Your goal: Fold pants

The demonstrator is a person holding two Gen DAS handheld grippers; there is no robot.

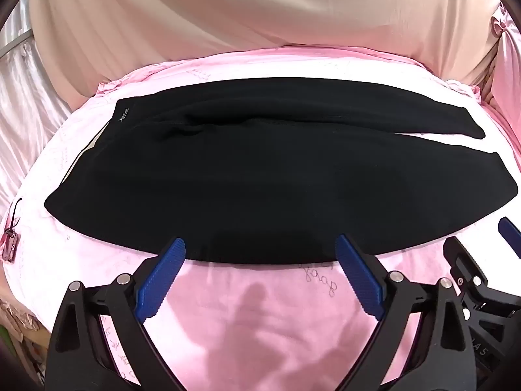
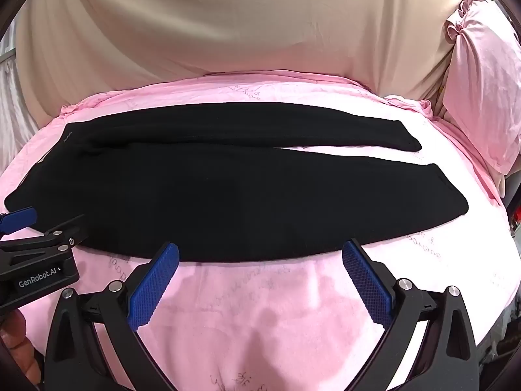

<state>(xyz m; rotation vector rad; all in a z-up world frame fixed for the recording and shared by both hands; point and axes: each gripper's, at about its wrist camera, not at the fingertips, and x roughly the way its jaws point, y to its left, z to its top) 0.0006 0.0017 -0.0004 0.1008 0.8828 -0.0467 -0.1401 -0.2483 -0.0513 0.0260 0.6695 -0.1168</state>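
Black pants [image 1: 228,176] lie flat on the pink sheet [image 1: 260,319]; left claw [image 1: 260,254] and right claw [image 2: 260,255] gape wide.

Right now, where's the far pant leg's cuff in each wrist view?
Left wrist: far cuff of the flat black fabric pants sits right of centre, upper half.
Right wrist: far cuff sits right of centre, upper half.
Shared landmark: pink strip of sheet between the legs.

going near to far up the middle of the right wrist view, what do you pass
right gripper → pink bedsheet → black pants → pink bedsheet again → beige curtain
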